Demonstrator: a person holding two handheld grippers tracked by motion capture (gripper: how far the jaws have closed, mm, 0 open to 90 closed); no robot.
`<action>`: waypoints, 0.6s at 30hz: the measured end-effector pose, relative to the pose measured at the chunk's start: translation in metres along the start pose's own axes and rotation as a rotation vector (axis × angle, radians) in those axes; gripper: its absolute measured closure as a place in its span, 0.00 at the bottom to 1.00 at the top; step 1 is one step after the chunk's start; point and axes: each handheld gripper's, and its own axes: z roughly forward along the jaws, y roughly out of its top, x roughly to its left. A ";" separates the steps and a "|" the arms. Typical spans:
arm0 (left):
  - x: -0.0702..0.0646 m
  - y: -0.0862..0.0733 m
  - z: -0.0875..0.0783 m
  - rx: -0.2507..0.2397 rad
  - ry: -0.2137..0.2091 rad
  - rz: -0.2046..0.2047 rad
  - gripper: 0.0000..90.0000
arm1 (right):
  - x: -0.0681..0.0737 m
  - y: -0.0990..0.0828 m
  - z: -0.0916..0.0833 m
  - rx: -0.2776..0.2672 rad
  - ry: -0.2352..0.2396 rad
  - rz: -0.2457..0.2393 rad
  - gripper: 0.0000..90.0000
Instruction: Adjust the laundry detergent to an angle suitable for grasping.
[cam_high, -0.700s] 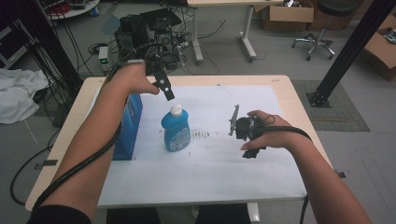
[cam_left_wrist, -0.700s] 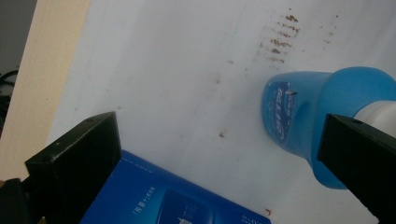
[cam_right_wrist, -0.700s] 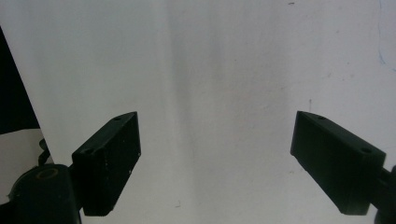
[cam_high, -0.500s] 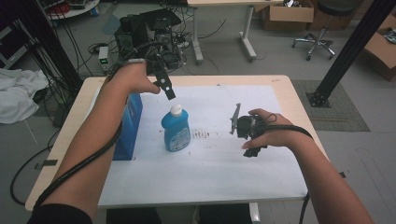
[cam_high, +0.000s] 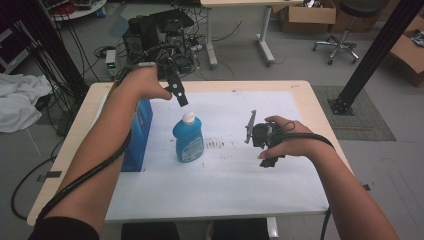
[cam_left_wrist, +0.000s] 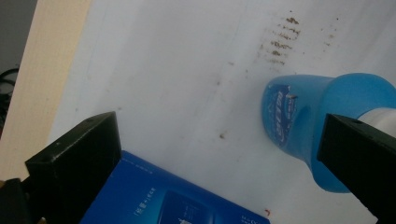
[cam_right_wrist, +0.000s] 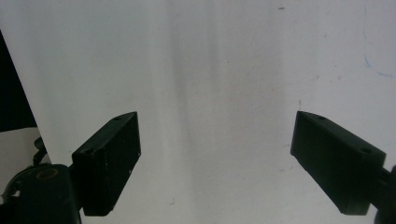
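Upright on the sheet (cam_high: 240, 180), blue bottle (cam_high: 188, 139), white cap (cam_high: 188, 117) uppermost.

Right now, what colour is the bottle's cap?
White, on the blue bottle; the cap shows best in the high view.

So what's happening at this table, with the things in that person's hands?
A person holds a two-jaw gripper in each hand over a paper-covered table. The left gripper hangs open above a blue bottle with a white cap, gripping nothing. A blue box stands beside the bottle. The right gripper is open too, off to the side over bare paper.
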 end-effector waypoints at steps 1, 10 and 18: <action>0.000 0.001 -0.001 -0.004 -0.004 0.003 0.00 | 0.000 -0.001 -0.001 0.003 -0.003 0.004 0.18; 0.002 0.008 -0.004 -0.008 0.004 0.001 0.00 | -0.003 -0.005 -0.006 -0.018 -0.006 0.020 0.18; 0.000 0.006 -0.005 -0.007 0.004 0.004 0.00 | -0.005 -0.006 -0.005 -0.016 -0.009 0.025 0.18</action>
